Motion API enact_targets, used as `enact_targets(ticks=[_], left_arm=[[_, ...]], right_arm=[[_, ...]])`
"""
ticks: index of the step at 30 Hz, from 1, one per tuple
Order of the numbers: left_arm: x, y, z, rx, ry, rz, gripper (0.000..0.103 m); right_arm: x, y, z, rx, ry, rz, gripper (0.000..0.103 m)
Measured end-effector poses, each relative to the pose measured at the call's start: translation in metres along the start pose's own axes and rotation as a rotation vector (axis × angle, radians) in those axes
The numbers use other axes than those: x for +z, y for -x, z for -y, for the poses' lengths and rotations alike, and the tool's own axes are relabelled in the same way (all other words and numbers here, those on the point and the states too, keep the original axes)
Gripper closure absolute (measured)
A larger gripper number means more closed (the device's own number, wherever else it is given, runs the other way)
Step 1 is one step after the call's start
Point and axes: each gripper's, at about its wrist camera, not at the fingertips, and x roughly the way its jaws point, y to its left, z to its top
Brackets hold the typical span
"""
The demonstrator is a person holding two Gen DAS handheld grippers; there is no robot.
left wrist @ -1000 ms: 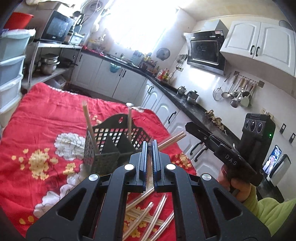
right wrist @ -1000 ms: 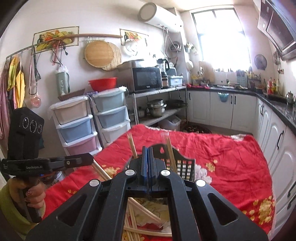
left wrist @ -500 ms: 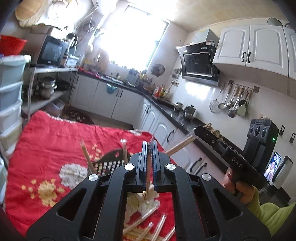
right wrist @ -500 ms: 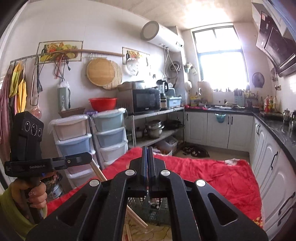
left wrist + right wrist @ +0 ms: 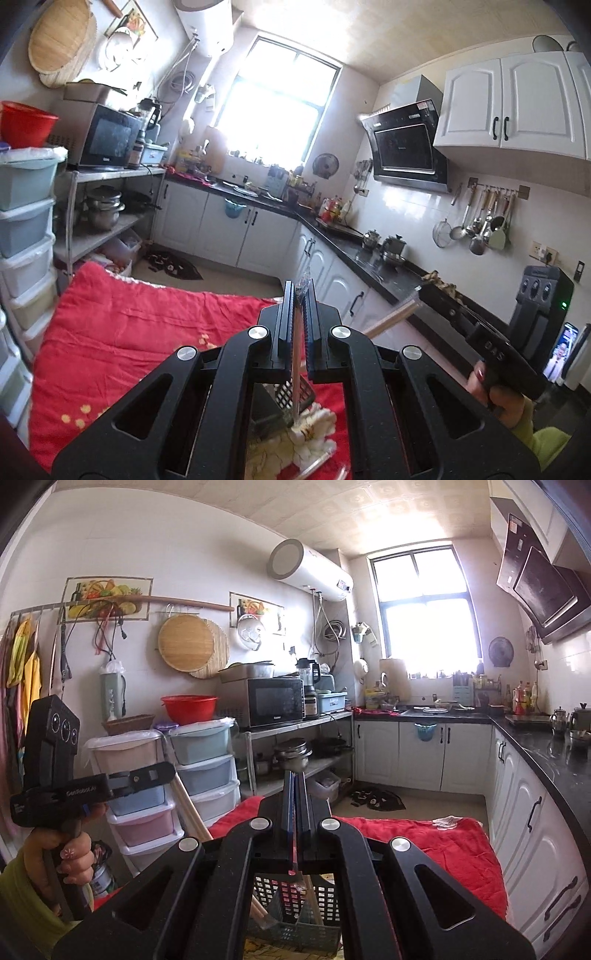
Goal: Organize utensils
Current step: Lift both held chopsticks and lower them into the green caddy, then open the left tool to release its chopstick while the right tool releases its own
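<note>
My left gripper (image 5: 300, 291) is shut on a wrapped chopstick (image 5: 296, 369) that hangs down between its fingers, high above the table. My right gripper (image 5: 294, 779) is shut on another chopstick (image 5: 292, 856), whose tan end (image 5: 391, 319) shows in the left wrist view. The dark slotted utensil basket (image 5: 295, 919) stands below the right gripper with chopsticks (image 5: 314, 897) upright in it. In the left wrist view a corner of the basket (image 5: 291, 395) shows under the gripper. More wrapped chopsticks (image 5: 314, 463) lie on the cloth near the bottom edge.
The table is covered by a red flowered cloth (image 5: 122, 332). Stacked plastic drawers (image 5: 147, 775) and a metal shelf with pots (image 5: 295, 753) stand to its left. White kitchen cabinets with a dark counter (image 5: 546, 760) run along the right.
Both grippers have risen and tilted upward with their chopsticks. The basket has dropped from the middle of both views to the bottom edge.
</note>
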Motion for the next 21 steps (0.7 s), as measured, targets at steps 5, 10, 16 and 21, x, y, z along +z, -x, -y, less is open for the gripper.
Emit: enact_targets(ticks=[5, 10, 16, 21], left_arm=[[0.005, -0.013, -0.003, 0.028, -0.009, 0.013, 0.101], [0.003, -0.024, -0.011, 0.063, 0.004, 0.026, 0.101], [-0.007, -0.037, -0.016, 0.116, -0.007, 0.026, 0.101], [-0.018, -0.045, -0.015, 0.138, -0.040, 0.029, 0.101]], right_arm=[[-0.004, -0.002, 0.004, -0.013, -0.011, -0.007, 0.102], [-0.011, -0.007, 0.010, -0.021, -0.022, -0.021, 0.102], [-0.019, -0.014, 0.013, -0.025, -0.042, -0.043, 0.102], [-0.030, -0.023, 0.014, -0.026, -0.058, -0.069, 0.102]])
